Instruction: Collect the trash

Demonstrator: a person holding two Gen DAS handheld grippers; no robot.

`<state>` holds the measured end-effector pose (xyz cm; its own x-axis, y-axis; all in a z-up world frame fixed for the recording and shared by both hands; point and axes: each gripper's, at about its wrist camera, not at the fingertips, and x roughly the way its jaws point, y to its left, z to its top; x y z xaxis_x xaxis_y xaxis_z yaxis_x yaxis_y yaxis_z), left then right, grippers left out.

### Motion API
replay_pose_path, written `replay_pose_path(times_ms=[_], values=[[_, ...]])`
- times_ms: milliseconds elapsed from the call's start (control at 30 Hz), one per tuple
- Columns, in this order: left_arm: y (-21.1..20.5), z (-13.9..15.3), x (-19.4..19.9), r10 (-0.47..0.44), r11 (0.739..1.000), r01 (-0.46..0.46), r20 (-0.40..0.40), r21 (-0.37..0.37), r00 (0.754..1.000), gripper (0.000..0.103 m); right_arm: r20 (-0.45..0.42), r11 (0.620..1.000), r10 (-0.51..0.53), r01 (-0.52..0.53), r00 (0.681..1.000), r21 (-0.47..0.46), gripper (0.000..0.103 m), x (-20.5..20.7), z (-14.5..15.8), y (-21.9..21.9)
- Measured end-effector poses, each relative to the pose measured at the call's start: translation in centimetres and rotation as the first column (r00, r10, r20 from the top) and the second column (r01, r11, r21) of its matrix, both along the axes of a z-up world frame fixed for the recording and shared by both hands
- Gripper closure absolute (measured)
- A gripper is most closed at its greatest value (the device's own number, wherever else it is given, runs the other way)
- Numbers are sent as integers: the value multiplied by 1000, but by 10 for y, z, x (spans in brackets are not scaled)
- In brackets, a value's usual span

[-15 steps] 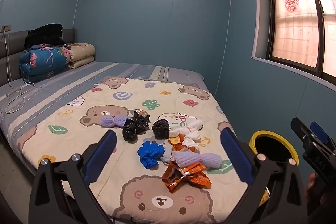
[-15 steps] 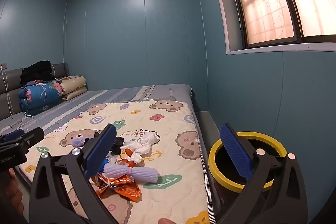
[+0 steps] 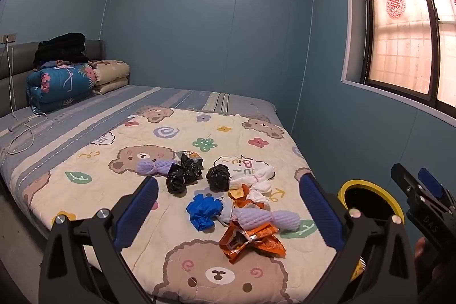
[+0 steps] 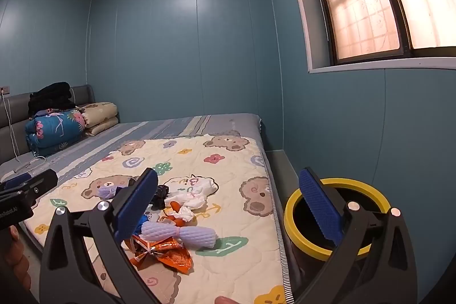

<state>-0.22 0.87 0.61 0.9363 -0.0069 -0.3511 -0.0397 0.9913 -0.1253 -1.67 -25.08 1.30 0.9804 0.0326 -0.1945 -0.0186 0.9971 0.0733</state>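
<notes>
Since both grippers (image 3: 228, 207) (image 4: 228, 207) hung wide apart, nothing grabbed; orange wrapper (image 3: 250, 241) looked light, crinkly, slippery, so pinch crumpled middle.

The bed (image 3: 85, 133) carries a bear-print quilt (image 3: 176, 150) strewn with trash (image 3: 228, 201).

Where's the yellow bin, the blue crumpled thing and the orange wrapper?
yellow bin (image 4: 290, 221): right wrist view, on the left of its yellow rim.
blue crumpled thing (image 3: 203, 209): left wrist view, on the middle of the wad.
orange wrapper (image 3: 256, 242): left wrist view, on its flat crinkled middle.
</notes>
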Motion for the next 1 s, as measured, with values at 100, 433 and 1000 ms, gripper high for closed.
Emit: replay_pose_path(times_ms=[100, 433, 1000], values=[[-5, -1, 0, 8, 1000, -8, 7, 0, 1000, 7, -2, 1000, 1, -1, 1000, 1, 8, 0, 0, 0], [-6, -3, -1, 3, 1000, -3, 5, 0, 1000, 7, -4, 1000, 2, -2, 1000, 3, 8, 1, -1, -1], [-7, -2, -2, 3, 1000, -3, 6, 0, 1000, 7, -12, 1000, 0, 0, 1000, 9, 8, 2, -1, -1]])
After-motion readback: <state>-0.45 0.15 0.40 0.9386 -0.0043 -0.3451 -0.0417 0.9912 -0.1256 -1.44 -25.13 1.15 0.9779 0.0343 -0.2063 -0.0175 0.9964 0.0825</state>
